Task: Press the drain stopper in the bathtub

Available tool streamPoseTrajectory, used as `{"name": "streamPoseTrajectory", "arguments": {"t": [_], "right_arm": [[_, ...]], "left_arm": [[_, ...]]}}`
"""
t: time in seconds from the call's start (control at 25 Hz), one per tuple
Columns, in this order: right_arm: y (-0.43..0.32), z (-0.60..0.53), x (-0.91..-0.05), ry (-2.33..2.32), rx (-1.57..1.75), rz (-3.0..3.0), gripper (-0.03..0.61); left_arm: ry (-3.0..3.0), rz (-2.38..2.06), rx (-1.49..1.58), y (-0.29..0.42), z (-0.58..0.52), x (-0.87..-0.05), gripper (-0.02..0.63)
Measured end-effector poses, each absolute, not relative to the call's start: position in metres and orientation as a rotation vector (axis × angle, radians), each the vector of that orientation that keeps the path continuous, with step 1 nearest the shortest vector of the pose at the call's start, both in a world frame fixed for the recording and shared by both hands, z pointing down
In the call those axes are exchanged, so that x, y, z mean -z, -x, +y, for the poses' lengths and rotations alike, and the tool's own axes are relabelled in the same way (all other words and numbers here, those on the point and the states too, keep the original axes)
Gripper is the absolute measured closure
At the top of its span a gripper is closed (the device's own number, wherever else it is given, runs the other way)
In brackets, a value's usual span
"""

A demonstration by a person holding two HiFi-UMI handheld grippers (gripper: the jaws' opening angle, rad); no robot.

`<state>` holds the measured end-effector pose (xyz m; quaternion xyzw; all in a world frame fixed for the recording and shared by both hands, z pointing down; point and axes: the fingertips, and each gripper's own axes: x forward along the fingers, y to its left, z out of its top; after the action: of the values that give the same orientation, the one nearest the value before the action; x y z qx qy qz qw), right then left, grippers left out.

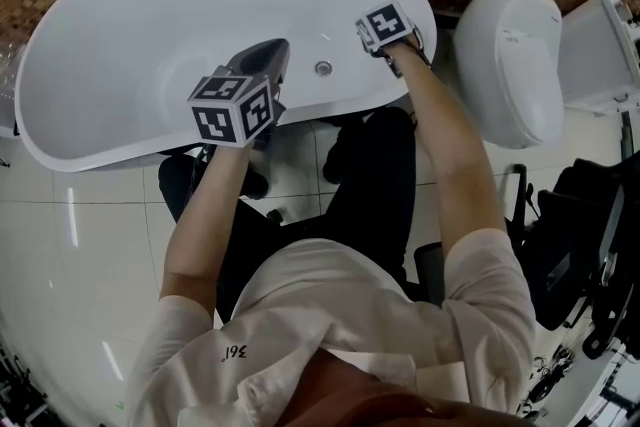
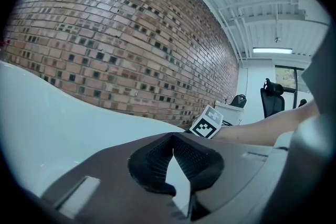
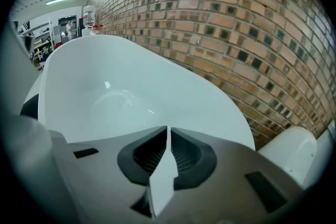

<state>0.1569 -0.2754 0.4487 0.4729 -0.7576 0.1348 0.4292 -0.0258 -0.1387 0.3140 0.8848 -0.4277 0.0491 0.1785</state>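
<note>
Head view: white tub. On its near side is a small round metal disc, which we take for the stopper.

The stopper lies between the two tools, touching neither. It is at about 3 o'clock from the left hand-held gripper and about 8 o'clock from the right hand-held gripper.

- **Left jaws:** tips together, nothing held.
- **Right jaws:** together, nothing held.
- **Gripper views:** neither shows the stopper.

Judgement: approach stage, press not yet made.

- **Tool:** closed jaws make a good blunt tip, so we would leave them shut.
- **Press:** centre one tip over the disc, push straight along its axis, then lift off cleanly.
- **Risk:** an off-centre touch would likely skid on the glossy tub wall.
</note>
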Motion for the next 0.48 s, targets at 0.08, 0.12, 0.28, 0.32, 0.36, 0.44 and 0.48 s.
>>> {"name": "streamPoseTrajectory", "arguments": {"t": [0.08, 0.12, 0.28, 0.32, 0.36, 0.44, 0.48], "right_arm": [[-0.158, -0.272, -0.439, -1.197, -0.319, -1.901, 0.543], [-0.159, -0.27, -0.435, -1.204, -0.31, -1.903, 0.543], [-0.16, -0.261, -0.422, -1.221, -0.279, -1.913, 0.543], [-0.159, -0.259, -0.419, -1.228, -0.279, -1.922, 0.543], [-0.158, -0.256, -0.415, -1.236, -0.284, -1.936, 0.545], [-0.156, -0.253, -0.405, -1.261, -0.296, -1.961, 0.545], [-0.156, -0.251, -0.4, -1.277, -0.299, -1.971, 0.545]], "left_arm": [[-2.501, -1.217, -0.135, 0.028, -0.135, -0.311, 0.611], [-2.501, -1.22, -0.133, 0.028, -0.134, -0.31, 0.611], [-2.504, -1.227, -0.127, 0.029, -0.128, -0.305, 0.611], [-2.507, -1.229, -0.126, 0.029, -0.127, -0.304, 0.611], [-2.51, -1.231, -0.125, 0.03, -0.126, -0.302, 0.611], [-2.516, -1.24, -0.121, 0.034, -0.124, -0.298, 0.611], [-2.519, -1.245, -0.118, 0.036, -0.123, -0.295, 0.611]]}}
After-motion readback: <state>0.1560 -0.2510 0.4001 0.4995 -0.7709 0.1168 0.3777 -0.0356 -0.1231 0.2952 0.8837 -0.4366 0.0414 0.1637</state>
